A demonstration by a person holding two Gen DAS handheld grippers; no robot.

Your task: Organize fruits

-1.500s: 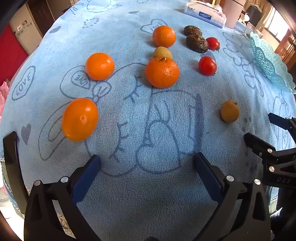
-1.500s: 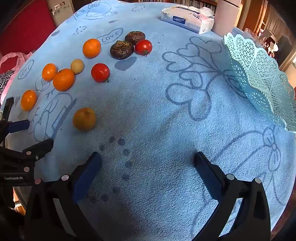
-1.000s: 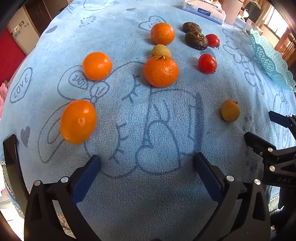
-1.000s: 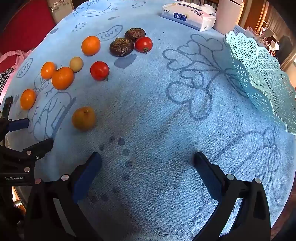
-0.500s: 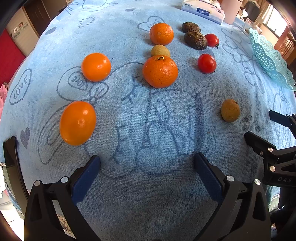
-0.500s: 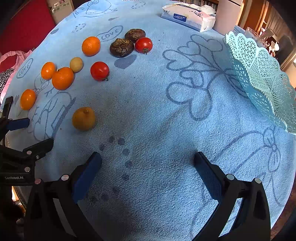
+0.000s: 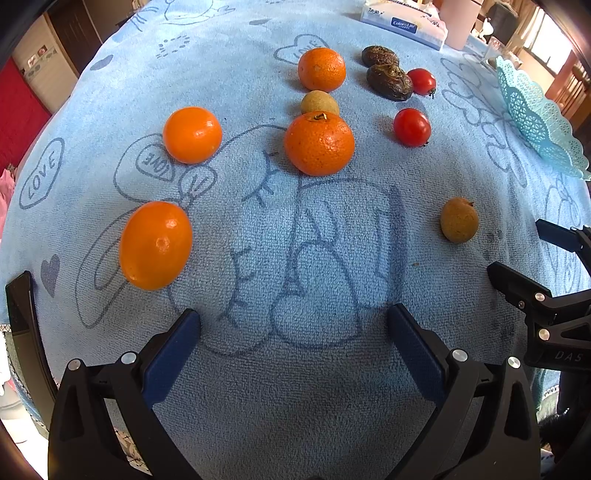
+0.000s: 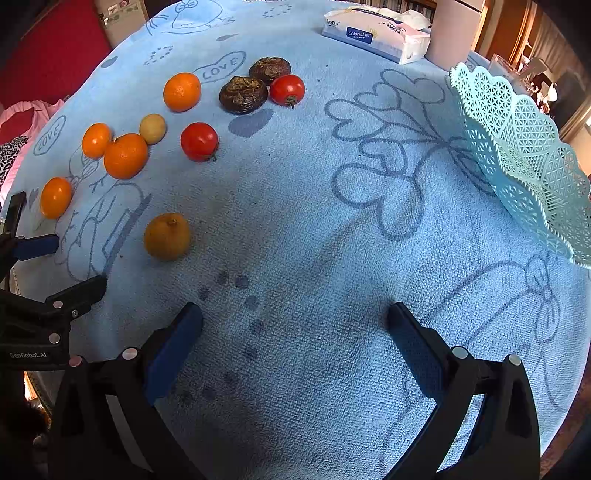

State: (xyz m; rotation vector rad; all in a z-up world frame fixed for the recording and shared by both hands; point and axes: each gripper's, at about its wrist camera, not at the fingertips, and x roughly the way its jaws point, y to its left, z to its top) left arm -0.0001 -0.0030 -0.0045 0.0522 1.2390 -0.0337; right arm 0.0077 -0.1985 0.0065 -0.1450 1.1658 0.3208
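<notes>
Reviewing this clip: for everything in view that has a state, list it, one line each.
left gripper: open, empty, above the cloth
right gripper: open, empty
lattice basket: tilted, nothing visible inside
tissue pack: opened, tissue sticking out
oranges: four, loose on the cloth
tomatoes: two, loose, apart
dark wrinkled fruits: two, side by side
brownish round fruits: two, loose, apart

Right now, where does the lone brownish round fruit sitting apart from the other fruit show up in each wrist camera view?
Left wrist view: the lone brownish round fruit lies at right of centre on the blue towel, near the right claw's arm at the edge.
Right wrist view: the same fruit lies at left of centre, below the oranges.
Shared landmark: the nearer red round tomato sits just beyond it in both.
</notes>
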